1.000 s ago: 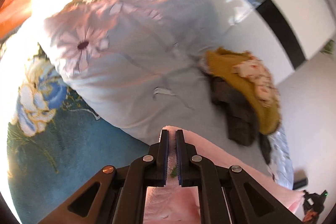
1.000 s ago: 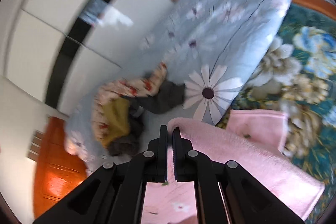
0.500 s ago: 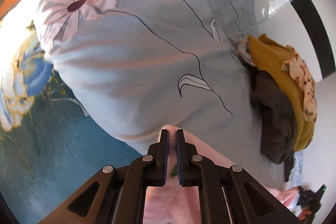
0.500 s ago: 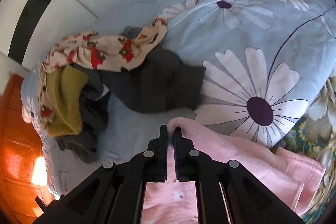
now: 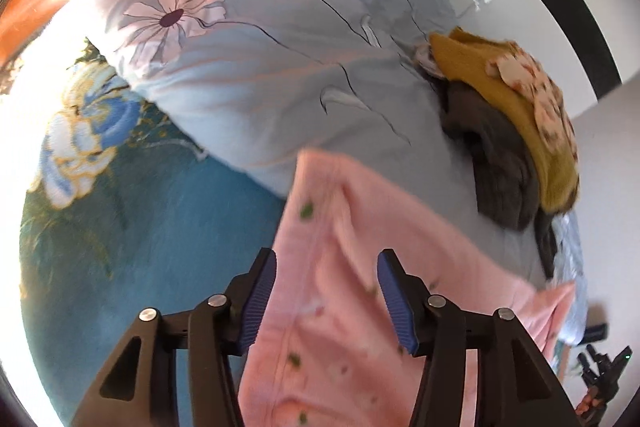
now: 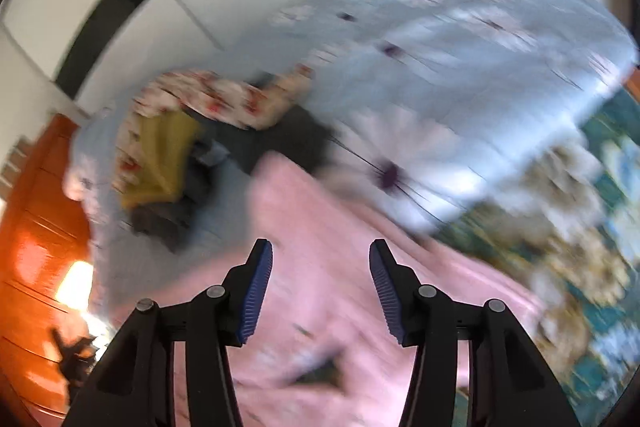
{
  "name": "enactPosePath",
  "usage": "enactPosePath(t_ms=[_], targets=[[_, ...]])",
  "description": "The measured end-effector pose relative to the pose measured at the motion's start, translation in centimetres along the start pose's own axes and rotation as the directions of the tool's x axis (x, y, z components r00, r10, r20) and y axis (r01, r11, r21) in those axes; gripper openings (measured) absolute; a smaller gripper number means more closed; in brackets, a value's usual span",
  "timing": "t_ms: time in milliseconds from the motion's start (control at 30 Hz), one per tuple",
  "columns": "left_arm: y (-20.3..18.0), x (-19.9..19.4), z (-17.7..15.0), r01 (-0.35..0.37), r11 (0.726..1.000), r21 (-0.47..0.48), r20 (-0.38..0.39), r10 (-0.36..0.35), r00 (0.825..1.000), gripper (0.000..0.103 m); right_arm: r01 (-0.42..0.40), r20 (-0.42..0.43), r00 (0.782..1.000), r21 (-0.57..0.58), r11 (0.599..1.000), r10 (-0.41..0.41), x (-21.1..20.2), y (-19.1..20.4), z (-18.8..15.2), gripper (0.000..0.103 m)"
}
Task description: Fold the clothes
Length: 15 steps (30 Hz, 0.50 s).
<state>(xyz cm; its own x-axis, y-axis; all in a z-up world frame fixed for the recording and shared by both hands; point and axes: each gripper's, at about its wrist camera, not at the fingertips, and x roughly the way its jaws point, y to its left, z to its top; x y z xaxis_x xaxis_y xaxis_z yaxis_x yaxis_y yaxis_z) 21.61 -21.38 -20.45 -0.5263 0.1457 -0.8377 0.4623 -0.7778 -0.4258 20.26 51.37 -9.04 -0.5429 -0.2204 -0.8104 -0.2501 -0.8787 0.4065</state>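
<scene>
The pink garment (image 5: 360,287) lies on the bed, spread beneath both grippers, partly over the teal floral bedspread (image 5: 140,227) and against the pale blue daisy duvet (image 5: 280,47). Its long axis seems to run from near the cameras away toward the duvet, the far edge pointing at the heap of clothes (image 5: 520,131). The left gripper (image 5: 326,301) and right gripper (image 6: 320,291) both stand with jaws apart, holding nothing. A neat fold calls for flattening wrinkles and aligning edges before any further crease; the right view is too blurred to judge that.

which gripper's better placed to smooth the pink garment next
Left, probably. The left gripper is open right over the pink garment in a sharp view; the right gripper is open too, but its view is motion-blurred.
</scene>
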Motion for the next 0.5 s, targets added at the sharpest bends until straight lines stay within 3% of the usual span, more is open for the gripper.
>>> enactPosePath(t_ms=[100, 200, 267, 333, 500], targets=[[-0.4, -0.7, -2.4, 0.002, 1.000, -0.025, -0.011, -0.002, 1.000, 0.058, 0.039, -0.065, 0.997, 0.102, 0.994, -0.033, 1.3, -4.4, -3.4, 0.052], [-1.0, -1.4, -4.0, 0.032, 0.995, -0.092, -0.020, -0.034, 0.999, 0.058, -0.028, -0.069, 0.997, 0.208, 0.978, 0.043, 2.6, -7.1, -5.3, 0.052], [-1.9, -1.6, -4.7, 0.039, 0.993, -0.109, -0.020, -0.042, 0.999, 0.058, -0.067, -0.057, 0.995, 0.250, 0.966, 0.083, 3.6, -7.9, -5.1, 0.053], [-2.8, -1.8, -5.1, 0.040, 0.993, -0.108, -0.023, -0.042, 0.999, 0.058, -0.099, -0.043, 0.992, 0.290, 0.952, 0.117, 4.7, -8.7, -4.8, 0.060], [-4.9, -1.8, -5.4, 0.042, 0.993, -0.111, -0.029, -0.045, 0.999, 0.058, -0.178, -0.004, 0.981, 0.380, 0.908, 0.194, 7.0, -10.4, -3.9, 0.061]])
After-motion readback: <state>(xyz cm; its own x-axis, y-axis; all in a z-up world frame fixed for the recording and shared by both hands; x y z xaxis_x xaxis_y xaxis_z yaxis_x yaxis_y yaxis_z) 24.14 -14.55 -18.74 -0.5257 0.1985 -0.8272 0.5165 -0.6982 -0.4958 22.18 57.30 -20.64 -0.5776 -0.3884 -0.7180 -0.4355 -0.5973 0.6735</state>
